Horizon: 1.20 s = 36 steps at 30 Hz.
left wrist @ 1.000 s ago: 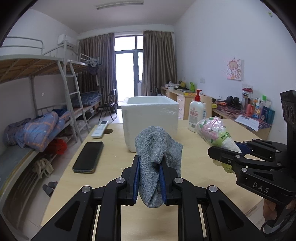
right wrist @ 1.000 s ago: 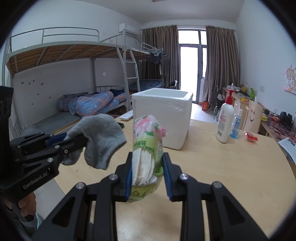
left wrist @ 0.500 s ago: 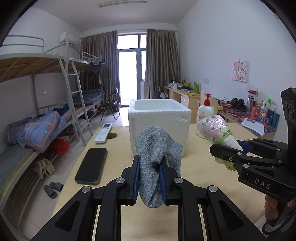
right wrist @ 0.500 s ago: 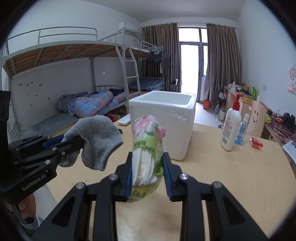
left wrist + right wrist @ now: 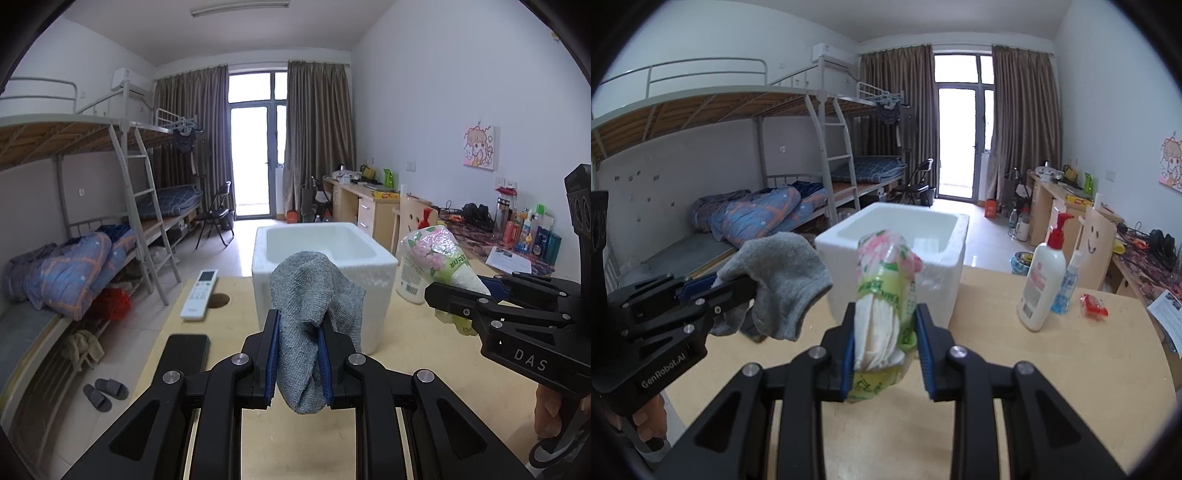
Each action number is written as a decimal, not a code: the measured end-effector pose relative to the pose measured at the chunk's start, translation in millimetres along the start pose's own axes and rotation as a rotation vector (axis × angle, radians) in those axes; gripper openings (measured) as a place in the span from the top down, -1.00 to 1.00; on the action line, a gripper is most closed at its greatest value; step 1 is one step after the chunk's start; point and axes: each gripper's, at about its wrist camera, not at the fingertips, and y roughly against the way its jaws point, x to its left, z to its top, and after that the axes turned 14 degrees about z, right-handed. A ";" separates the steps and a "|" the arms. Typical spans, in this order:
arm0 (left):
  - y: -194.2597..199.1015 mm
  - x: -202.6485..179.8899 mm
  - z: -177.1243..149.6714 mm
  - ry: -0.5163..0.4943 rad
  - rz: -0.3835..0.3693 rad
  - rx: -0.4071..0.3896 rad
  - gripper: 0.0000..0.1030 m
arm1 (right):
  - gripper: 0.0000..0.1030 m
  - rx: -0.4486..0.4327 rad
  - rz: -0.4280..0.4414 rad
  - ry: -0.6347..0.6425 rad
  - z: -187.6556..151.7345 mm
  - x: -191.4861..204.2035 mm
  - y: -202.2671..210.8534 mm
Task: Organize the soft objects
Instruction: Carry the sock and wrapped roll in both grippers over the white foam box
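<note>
Item 1. Left gripper (image 5: 298, 360): jaws drawn in tight on a grey sock (image 5: 314, 295), which was pinched between the blue pads and flopped over at the top, raised clear of the wooden table (image 5: 424, 435).

Item 2. Right gripper (image 5: 886, 354): jaws part-closed and clamped on a tissue pack (image 5: 886, 291) in green and pink floral wrap, held upright above the table, its lower end hanging below the pads.

Item 3. White foam box (image 5: 325, 258): open-topped, standing on the table just beyond both held items, its interior showing nothing inside. Sock and tissue pack both sat in front of its near wall, sock to the left, pack to the right.

Item 4. Black phone (image 5: 184, 356) and white remote (image 5: 199, 299): lying flat on the left part of the table.

Item 5. Lotion pump bottle (image 5: 1041, 280) and small blue spray bottle (image 5: 1067, 284): upright, right of the box, touching or nearly so.

Item 6. Red packet (image 5: 1093, 305): lying right of the bottles.
</note>
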 end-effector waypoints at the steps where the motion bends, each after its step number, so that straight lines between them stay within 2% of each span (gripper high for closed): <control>1: -2.0 0.4 2.4 -0.001 -0.001 -0.002 0.61 | 0.35 0.000 -0.007 -0.003 3.9 -1.6 -2.6; 13: -25.5 -0.2 34.0 -0.025 0.017 -0.033 0.61 | 0.35 0.021 -0.013 0.020 31.1 -14.2 -28.6; 36: -76.1 -5.5 76.7 -0.031 -0.027 -0.039 0.61 | 0.35 0.018 -0.016 0.043 68.8 -36.7 -67.2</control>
